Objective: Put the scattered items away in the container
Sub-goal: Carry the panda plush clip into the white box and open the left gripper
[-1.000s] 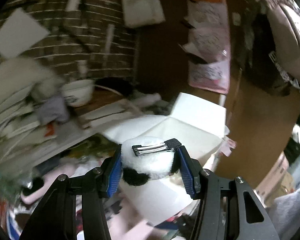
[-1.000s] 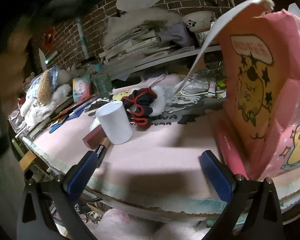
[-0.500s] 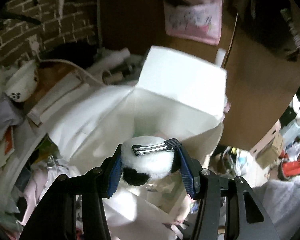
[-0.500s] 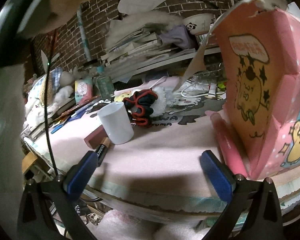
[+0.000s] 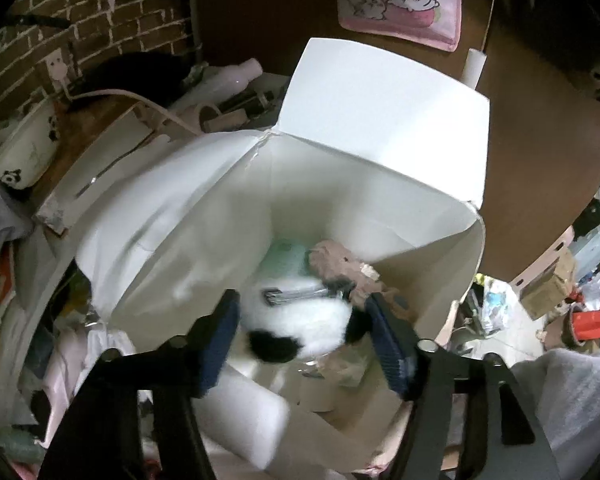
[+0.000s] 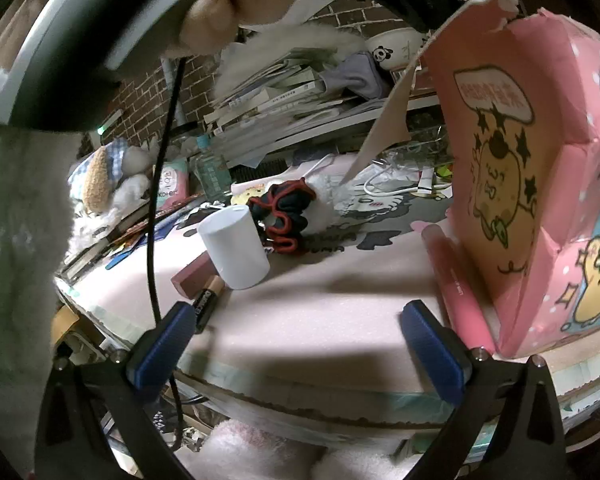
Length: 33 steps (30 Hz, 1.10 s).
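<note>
Release is taking place over the open carton (image 5: 384, 128), the container for this task. The left claw (image 5: 304, 330) is pointing steeply down into the carton mouth, so that the fluffy black-and-white hair clip (image 5: 300, 316) is lying between the two blue pads (image 5: 220, 336), above the items already resting on the carton floor: a mint-green piece (image 5: 286, 256) and a brownish plush (image 5: 336, 260). The left jaws are opening; gaps are showing at both sides of the clip, so the pads appear clear of it and it is judged to be dropping or about to drop. The white flaps are standing spread outward, which is keeping the mouth clear for loading from above.

In the right wrist view, the right claw (image 6: 304, 340) is standing wide open and empty, hovering near the front edge of the table (image 6: 340, 320). It is touching nothing. Scattered items are lying ahead of it: a white cup (image 6: 236, 252) with a battery (image 6: 208, 298) and a maroon tube (image 6: 192, 276) just beside it at the left, a black-and-red scrunchie (image 6: 284, 216) farther back, and a pink tube (image 6: 458, 284) against the pink printed outside of the carton at the right. These are judged to be the remaining pickups.
</note>
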Motion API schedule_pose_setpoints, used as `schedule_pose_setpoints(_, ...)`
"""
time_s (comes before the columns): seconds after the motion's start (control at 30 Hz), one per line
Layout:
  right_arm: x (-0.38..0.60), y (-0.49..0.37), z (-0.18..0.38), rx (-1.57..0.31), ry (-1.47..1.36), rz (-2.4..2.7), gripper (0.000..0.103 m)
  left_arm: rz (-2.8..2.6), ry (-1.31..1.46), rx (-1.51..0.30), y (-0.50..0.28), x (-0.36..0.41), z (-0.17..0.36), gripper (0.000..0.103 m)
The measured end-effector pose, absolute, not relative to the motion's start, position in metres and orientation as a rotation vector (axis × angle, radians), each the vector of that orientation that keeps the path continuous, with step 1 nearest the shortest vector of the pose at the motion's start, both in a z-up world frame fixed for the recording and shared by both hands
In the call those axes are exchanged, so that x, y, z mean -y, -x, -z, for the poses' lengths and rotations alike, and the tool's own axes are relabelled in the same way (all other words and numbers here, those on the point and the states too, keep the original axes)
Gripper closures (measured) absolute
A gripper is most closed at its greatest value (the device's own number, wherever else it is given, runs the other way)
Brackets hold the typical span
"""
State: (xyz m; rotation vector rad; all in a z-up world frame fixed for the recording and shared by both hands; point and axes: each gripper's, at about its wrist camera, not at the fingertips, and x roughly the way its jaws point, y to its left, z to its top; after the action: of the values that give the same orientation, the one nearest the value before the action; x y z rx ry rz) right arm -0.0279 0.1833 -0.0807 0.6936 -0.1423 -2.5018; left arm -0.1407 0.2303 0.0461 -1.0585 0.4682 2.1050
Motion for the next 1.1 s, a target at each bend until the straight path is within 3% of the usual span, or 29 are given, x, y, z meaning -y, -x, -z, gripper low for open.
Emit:
schedule_pose_setpoints(0.17,-0.181,0.027,0.082,0.118,-0.685,2.51,0.0,-2.14,1.023,-0.457,0.139,-0.225,-0.05,0.017)
schedule_pose_setpoints(0.33,-0.178,0.025,0.083,0.046,-0.67,2.515,0.0,-2.181,0.968,-0.482,0.133,-0.221,-0.055,0.015)
schedule_pose_setpoints(0.5,-0.188,0.024,0.084,0.101,-0.623,2.483,0.0,-2.237,0.893,-0.509,0.117,-0.212,-0.062,0.014)
schedule_pose_setpoints(0.7,-0.178,0.022,0.084,-0.038,-0.657,2.483,0.0,-2.344,0.828,-0.483,0.098,-0.185,-0.069,0.013)
schedule_pose_setpoints(0.9,-0.182,0.017,0.08,-0.048,-0.64,2.53,0.0,-2.544,0.725,-0.366,0.066,-0.122,-0.075,0.008)
schedule_pose_setpoints(1.1,-0.191,0.002,0.061,-0.171,-0.496,2.68,0.0,-2.728,0.683,-0.201,0.034,-0.055,-0.052,0.007)
